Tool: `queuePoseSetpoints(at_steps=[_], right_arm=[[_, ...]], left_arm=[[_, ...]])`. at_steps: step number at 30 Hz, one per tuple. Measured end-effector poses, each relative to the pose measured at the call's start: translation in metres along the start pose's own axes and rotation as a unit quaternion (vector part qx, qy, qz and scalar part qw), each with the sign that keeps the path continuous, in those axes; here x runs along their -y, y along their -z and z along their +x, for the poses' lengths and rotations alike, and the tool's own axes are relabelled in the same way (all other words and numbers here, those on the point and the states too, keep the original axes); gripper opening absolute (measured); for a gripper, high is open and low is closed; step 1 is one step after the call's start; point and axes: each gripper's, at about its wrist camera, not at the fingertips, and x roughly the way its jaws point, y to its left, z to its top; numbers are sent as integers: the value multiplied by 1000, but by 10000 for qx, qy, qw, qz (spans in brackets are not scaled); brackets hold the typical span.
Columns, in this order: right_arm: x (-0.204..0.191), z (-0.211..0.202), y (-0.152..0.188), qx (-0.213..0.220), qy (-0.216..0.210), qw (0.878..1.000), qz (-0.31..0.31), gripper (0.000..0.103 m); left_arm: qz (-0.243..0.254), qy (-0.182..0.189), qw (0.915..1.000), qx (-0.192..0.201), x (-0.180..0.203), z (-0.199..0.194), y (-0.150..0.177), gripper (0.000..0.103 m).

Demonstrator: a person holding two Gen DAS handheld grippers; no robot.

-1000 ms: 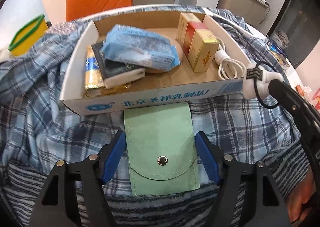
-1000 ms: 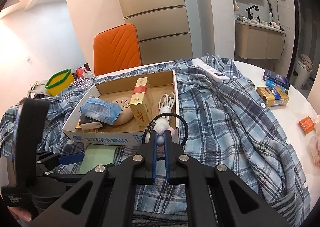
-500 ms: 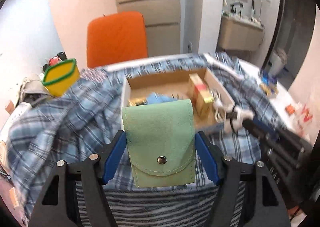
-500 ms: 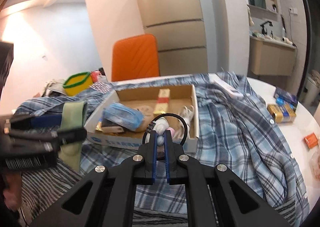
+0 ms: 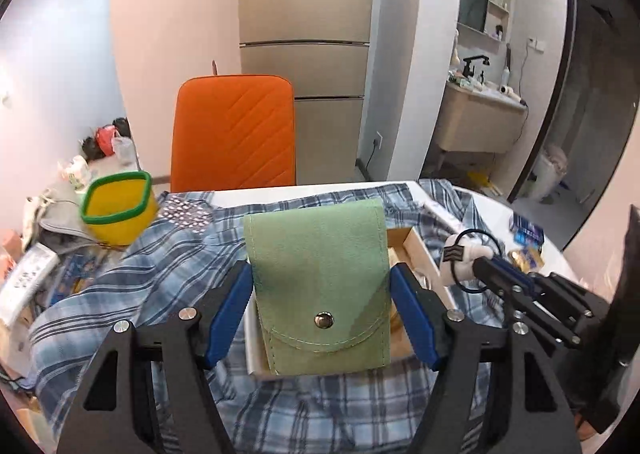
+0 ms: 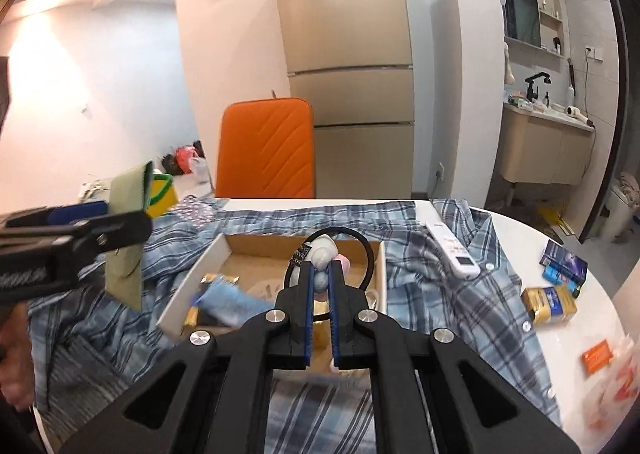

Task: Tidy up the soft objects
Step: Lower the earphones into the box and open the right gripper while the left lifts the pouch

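Left claw clamped on green pouch, right claw on hair tie, above cardboard box on plaid shirt.

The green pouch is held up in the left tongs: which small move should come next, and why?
Probably carry the green pouch forward and lower it over the cardboard box. The left tongs hold it clear of the plaid shirt, the box sits just beyond, and the right tongs grip the hair tie above the same box, so keep left.
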Motion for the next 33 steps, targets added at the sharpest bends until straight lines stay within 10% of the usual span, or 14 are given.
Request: queuePoseSetpoints(at_steps=[10, 21, 23, 26, 33], right_arm=[[21, 77, 13, -557, 287, 9978, 198, 7], [16, 102, 37, -955, -103, 9954, 54, 8], [18, 99, 38, -897, -112, 9959, 97, 16], [19, 90, 37, -719, -81, 9972, 184, 66], [17, 77, 33, -462, 86, 9988, 112, 67]], left_arm=[[118, 27, 9992, 381, 6, 51, 5, 70], [41, 7, 9999, -96, -12, 87, 25, 70], [15, 44, 9998, -192, -13, 91, 27, 70], [36, -8, 9996, -286, -12, 96, 31, 70], [115, -83, 9985, -526, -13, 114, 37, 70]])
